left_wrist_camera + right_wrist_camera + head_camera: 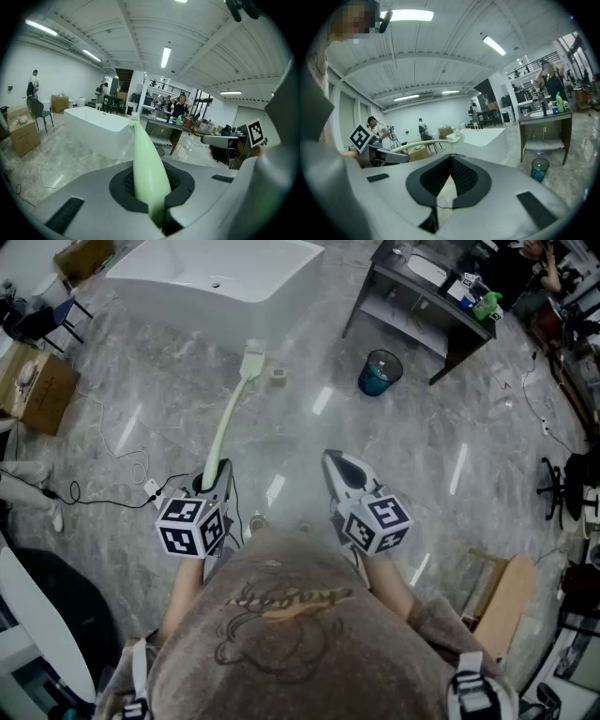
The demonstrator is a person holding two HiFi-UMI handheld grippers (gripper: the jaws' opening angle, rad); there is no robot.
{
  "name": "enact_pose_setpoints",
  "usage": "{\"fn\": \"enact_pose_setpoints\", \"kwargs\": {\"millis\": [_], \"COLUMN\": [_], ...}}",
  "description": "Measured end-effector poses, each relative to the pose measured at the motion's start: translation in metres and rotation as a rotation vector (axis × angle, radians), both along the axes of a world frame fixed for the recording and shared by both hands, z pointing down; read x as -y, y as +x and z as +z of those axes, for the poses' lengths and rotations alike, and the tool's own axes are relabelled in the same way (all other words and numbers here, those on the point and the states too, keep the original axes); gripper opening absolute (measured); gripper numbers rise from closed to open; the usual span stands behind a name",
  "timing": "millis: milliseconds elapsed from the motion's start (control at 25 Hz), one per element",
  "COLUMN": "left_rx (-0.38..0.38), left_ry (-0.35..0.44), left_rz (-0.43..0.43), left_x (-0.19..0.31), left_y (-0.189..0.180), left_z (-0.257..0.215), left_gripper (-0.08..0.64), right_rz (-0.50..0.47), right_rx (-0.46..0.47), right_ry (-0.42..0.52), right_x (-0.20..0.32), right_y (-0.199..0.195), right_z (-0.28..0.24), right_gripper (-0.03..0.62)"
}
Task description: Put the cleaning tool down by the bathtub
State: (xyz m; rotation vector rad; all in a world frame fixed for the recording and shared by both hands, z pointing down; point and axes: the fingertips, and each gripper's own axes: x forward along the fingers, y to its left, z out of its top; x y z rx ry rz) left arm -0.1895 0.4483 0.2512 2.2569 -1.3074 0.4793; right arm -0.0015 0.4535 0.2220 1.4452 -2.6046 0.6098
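Note:
The cleaning tool (227, 418) is a long pale green handle with a whitish brush head that points toward the white bathtub (216, 277). My left gripper (214, 484) is shut on the handle's near end and holds it above the marble floor. In the left gripper view the green handle (146, 168) runs out from between the jaws of the left gripper (157, 206) toward the bathtub (93, 129). My right gripper (339, 470) is level with the left one, shut and empty. The right gripper view shows the closed right gripper (451, 161), the tool (426, 144) and the bathtub (487, 138).
A teal waste bin (380, 371) stands on the floor right of the bathtub, by a dark desk (422, 301). A small object (278, 376) lies by the brush head. A cardboard box (33, 385) and floor cables (112, 488) are at the left; a wooden chair (502, 601) is at the right.

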Motion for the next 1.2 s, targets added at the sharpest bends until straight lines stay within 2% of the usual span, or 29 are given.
{"fn": "enact_pose_setpoints", "kwargs": {"millis": [320,560,920,1200], "left_rx": [0.004,0.004,-0.011,-0.02], "left_ry": [-0.011,-0.011,0.0,-0.014], "left_rz": [0.007,0.022,0.076,0.097], "left_x": [0.001,0.005,0.015,0.029], "left_y": [-0.009,-0.019,-0.044,-0.043], "left_z": [-0.001,-0.001,0.021,0.028], "left_gripper": [0.017,0.016,0.016,0.017], "right_rz": [-0.016,-0.042,0.026,0.077], "right_rx": [0.003,0.049,0.03,0.03], "right_ry": [-0.01,-0.027,0.005,0.006], "right_x": [-0.003,-0.001,-0.004,0.008], "right_y": [-0.011,-0.028,-0.048,-0.045], "right_z": [0.0,0.0,0.015,0.019], "right_gripper": [0.003,0.005,0.005,0.005]}}
